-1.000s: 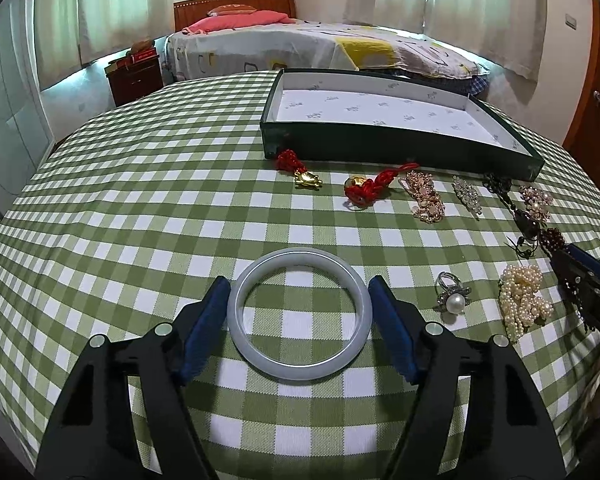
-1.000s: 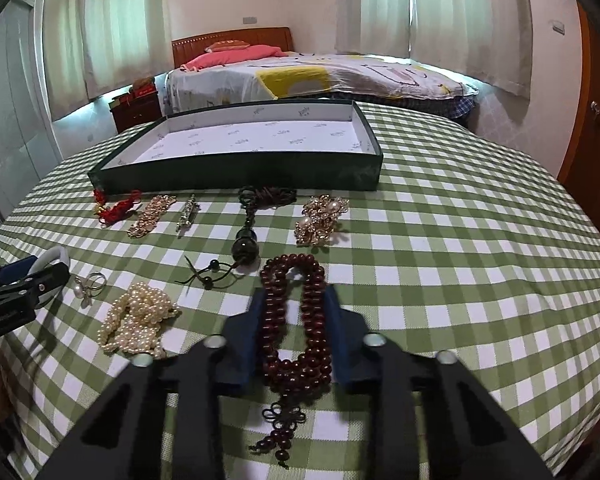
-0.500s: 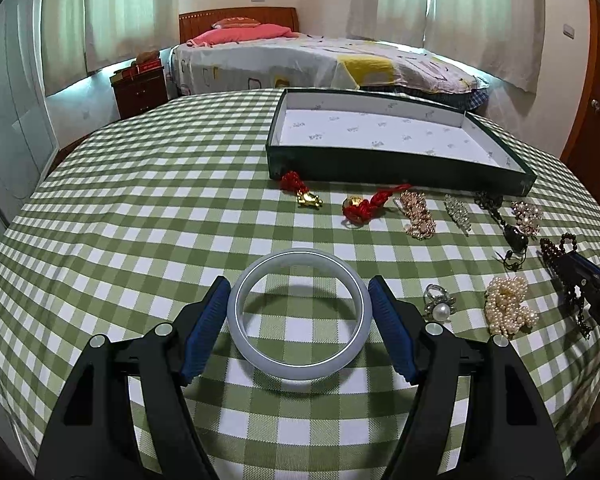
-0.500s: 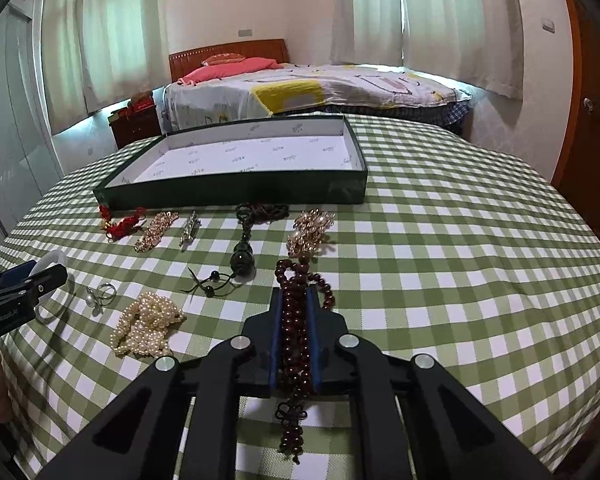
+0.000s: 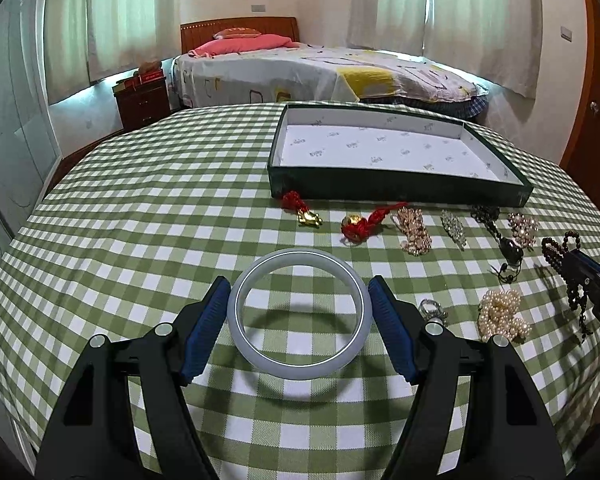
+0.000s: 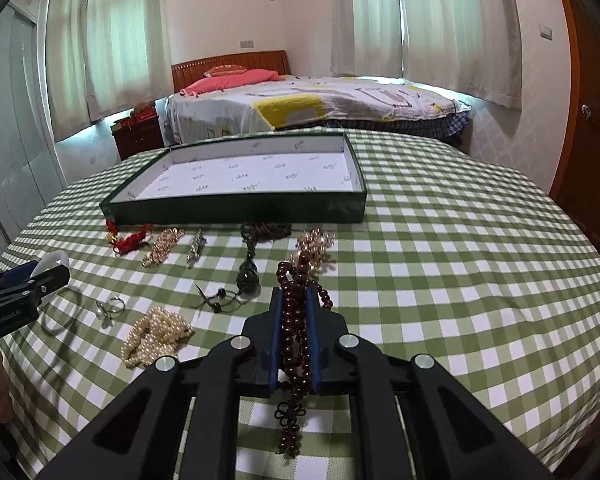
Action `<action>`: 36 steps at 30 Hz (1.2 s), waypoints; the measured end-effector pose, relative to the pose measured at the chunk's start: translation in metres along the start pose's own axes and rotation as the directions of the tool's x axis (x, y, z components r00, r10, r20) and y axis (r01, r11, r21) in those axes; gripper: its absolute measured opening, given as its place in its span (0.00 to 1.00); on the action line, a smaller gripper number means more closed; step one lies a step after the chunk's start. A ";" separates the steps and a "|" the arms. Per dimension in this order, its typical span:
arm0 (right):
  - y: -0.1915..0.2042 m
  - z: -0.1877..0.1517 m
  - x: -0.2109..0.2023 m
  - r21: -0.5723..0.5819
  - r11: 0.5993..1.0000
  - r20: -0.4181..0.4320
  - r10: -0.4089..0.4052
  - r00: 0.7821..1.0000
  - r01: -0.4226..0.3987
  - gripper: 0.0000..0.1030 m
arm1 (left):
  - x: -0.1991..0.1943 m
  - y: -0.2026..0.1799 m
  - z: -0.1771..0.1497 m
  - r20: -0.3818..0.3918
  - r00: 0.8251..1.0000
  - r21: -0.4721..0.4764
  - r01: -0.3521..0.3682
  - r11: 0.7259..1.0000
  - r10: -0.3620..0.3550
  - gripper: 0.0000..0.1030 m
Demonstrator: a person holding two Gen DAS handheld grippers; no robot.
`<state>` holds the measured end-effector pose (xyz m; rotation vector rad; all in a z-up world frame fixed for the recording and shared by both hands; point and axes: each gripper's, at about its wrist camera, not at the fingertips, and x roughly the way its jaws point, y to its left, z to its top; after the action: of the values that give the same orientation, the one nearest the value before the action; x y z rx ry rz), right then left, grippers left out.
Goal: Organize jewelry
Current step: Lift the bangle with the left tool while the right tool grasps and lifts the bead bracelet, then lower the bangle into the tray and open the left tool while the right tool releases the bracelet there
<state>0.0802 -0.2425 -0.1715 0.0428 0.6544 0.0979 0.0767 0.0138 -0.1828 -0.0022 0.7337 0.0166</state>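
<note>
In the dark green white-lined tray [image 5: 396,190] nothing lies yet; the left gripper [image 5: 298,304] clasps a pale jade bangle [image 5: 299,313], the right gripper [image 6: 295,312] is clamped on dark red wooden beads [image 6: 296,336] (everything else waits on the cloth).

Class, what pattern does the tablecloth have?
Green-and-white checks on the tablecloth, clearest in the right wrist view.

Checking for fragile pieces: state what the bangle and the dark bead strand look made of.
Bangle: likely jade or glass; pale, translucent, glossy, smooth.
Bead strand: probably polished wood; dark reddish-brown, round, softly shiny, with a knotted cord tassel.
</note>
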 end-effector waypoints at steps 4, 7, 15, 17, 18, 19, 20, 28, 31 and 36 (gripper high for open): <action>0.001 0.010 -0.007 0.002 1.000 0.035 0.005 0.999 -0.005 0.12 | -0.004 0.001 0.008 0.017 1.000 -0.007 0.004 1.000 -0.004 0.67; 0.001 0.022 -0.010 0.004 1.000 0.065 0.010 0.998 -0.011 0.12 | -0.005 0.000 0.017 0.031 0.999 -0.013 0.012 1.000 -0.012 0.67; 0.004 0.066 -0.005 -0.008 1.000 0.145 0.021 0.989 -0.020 0.12 | -0.003 -0.013 0.065 0.097 0.995 -0.010 0.037 0.999 -0.036 0.67; 0.006 0.082 0.000 -0.021 1.000 0.170 0.022 0.985 -0.019 0.12 | -0.001 -0.017 0.082 0.124 0.991 -0.003 0.042 0.999 -0.041 0.67; 0.007 0.089 0.003 -0.026 1.000 0.181 0.022 0.983 -0.018 0.12 | 0.002 -0.020 0.091 0.139 0.989 0.001 0.042 0.999 -0.042 0.67; 0.006 0.097 0.007 -0.030 0.999 0.190 0.023 0.982 -0.018 0.12 | 0.005 -0.022 0.099 0.150 0.988 0.004 0.044 0.999 -0.044 0.67; 0.006 0.107 0.012 -0.033 0.999 0.202 0.024 0.979 -0.017 0.12 | 0.011 -0.024 0.110 0.160 0.986 0.008 0.046 0.999 -0.047 0.67; 0.001 0.150 0.070 -0.046 0.999 0.183 0.029 0.983 -0.021 0.12 | 0.089 -0.035 0.162 0.082 0.993 -0.031 0.083 0.996 -0.080 0.67; -0.003 0.147 0.099 -0.038 0.999 0.124 0.019 0.992 -0.015 0.12 | 0.123 -0.036 0.161 0.010 0.997 -0.035 0.081 0.996 -0.081 0.67; -0.012 0.131 0.140 -0.035 0.999 -0.005 -0.008 1.000 0.008 0.12 | 0.163 -0.035 0.149 -0.086 0.994 -0.035 0.069 0.997 -0.071 0.67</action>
<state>0.2715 -0.2413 -0.1533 0.0067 0.6576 0.1016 0.2975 -0.0179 -0.1814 -0.0595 0.8204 -0.0389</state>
